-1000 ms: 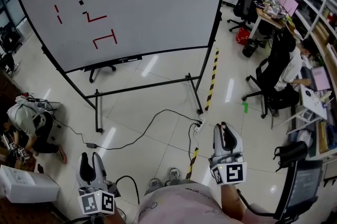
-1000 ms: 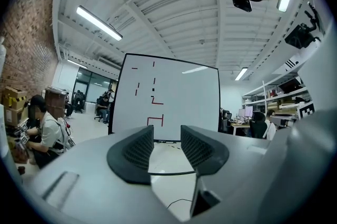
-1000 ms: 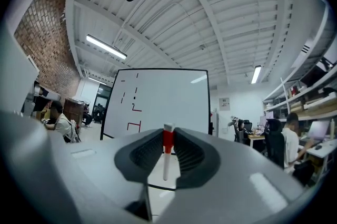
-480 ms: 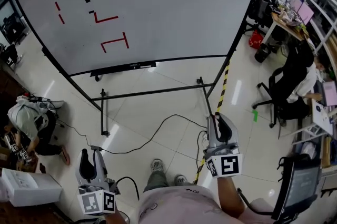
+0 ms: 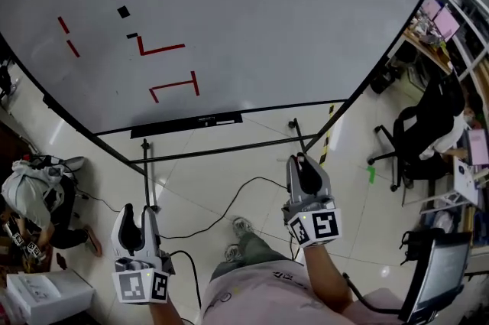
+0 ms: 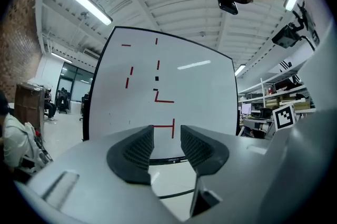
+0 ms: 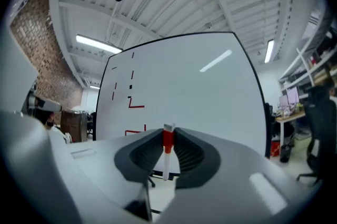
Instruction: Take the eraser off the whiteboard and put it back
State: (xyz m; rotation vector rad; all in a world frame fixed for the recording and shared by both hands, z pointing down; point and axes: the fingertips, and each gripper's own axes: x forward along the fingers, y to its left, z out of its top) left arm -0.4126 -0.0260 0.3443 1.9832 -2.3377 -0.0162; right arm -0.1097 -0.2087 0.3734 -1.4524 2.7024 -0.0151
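Observation:
A large whiteboard [image 5: 290, 25] with red marks stands ahead. Two small black blocks stick to it at upper left, the bigger [image 5: 123, 11] above the smaller [image 5: 132, 35]; I cannot tell which is the eraser. A black tray [image 5: 186, 125] runs along the board's lower edge. My right gripper [image 5: 300, 161] points level at the board and is shut on a red-and-white marker [image 7: 167, 152] standing upright between its pads. My left gripper [image 5: 134, 212] is open, with nothing between its jaws [image 6: 167, 138]. Both are well short of the board.
The board's stand legs [image 5: 149, 178] and a black cable [image 5: 229, 205] lie on the floor ahead. A person crouches at the left [image 5: 34, 190] beside a white box [image 5: 46, 293]. Office chairs [image 5: 412, 147] and desks line the right, by yellow-black floor tape [image 5: 328, 140].
Both grippers have travelled forward toward the whiteboard, which now fills far more of the head view. The right gripper still holds the marker; the left stays open.

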